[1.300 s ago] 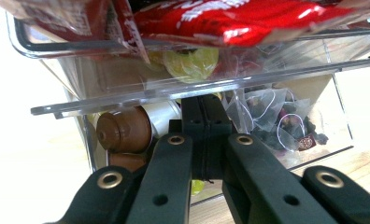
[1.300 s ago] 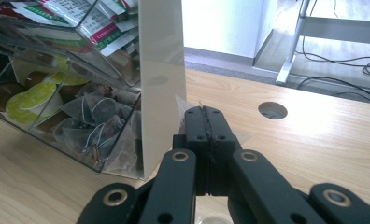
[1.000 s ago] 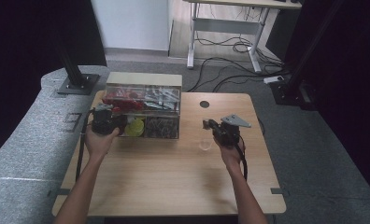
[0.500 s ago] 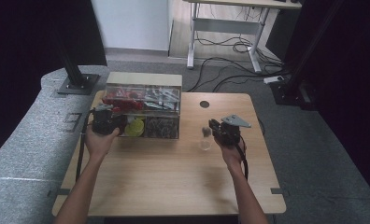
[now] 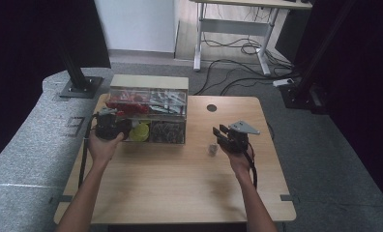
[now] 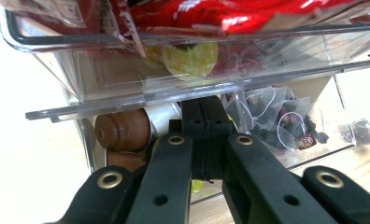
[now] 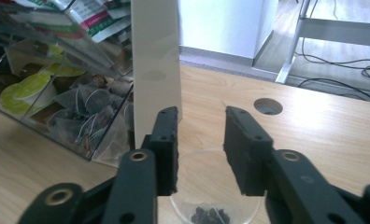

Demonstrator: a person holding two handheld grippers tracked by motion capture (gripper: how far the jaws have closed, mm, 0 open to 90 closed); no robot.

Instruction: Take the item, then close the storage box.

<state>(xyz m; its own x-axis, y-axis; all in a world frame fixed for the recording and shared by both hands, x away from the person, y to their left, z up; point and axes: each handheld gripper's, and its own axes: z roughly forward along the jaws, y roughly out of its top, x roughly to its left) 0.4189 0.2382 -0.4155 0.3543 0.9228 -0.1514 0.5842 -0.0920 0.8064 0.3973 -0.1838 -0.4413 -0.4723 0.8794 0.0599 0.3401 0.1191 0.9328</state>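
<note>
Hovering with jaws apart, the right gripper [image 7: 201, 144] sits over a cup [image 7: 216, 198] holding a dark teabag [image 7: 210, 215] on the table [image 5: 180, 183]; the left gripper [image 6: 203, 140], jaws together, seems pressed against the organizer [image 5: 151, 116].

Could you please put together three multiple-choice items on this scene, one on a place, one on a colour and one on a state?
1. Where does the clear cup stand?
A. on the table under the right gripper
B. inside the clear organizer
C. on the floor

2. What colour are the packets in the organizer's top tier?
A. blue
B. red
C. white

3. How do the left gripper's jaws stand?
A. wide apart
B. pressed together at the organizer's front
C. clamped on the cup

Answers:
1 A: the right gripper view shows the cup on the wood between the open jaws.
2 B: the left gripper view shows shiny red wrappers up top.
3 B: the left gripper view shows the two black jaws meeting with no gap.
</note>
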